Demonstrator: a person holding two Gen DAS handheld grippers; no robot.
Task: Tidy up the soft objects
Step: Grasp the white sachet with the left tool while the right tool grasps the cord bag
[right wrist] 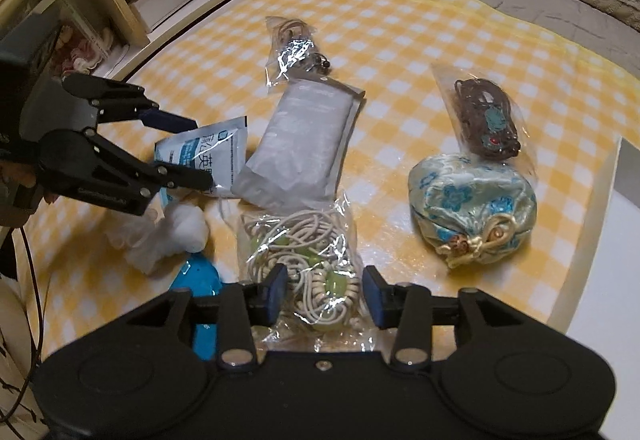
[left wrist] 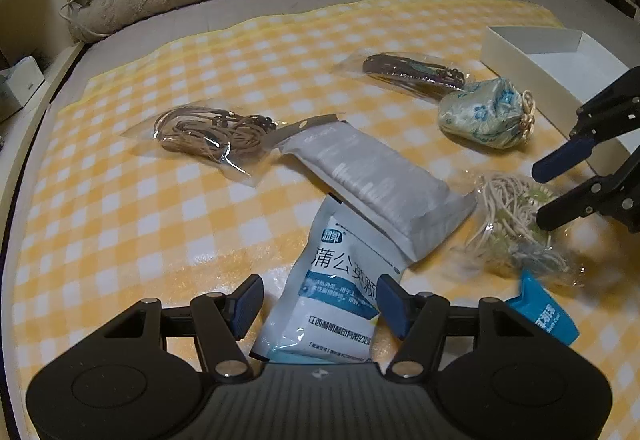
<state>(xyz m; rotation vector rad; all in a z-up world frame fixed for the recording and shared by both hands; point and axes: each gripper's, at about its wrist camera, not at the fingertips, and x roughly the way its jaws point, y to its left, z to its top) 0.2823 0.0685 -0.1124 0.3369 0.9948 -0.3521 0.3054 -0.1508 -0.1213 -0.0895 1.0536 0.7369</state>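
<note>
- On the yellow-checked blanket (left wrist: pixel 120 224), the left gripper (left wrist: pixel 318 302) straddles a white-and-blue printed sachet (left wrist: pixel 340 280), pads apart.
- Right gripper (right wrist: pixel 324 292) brackets a clear bag of cream cord (right wrist: pixel 304 252), pads not pressing.

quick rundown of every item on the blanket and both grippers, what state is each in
left gripper: open, astride the sachet
sachet: flat, sealed
right gripper: open, astride the cream cord bag
cream cord bag: lying, crumpled
grey pack: sealed, overlapping sachet
silk pouch: tied shut
white box: open
</note>
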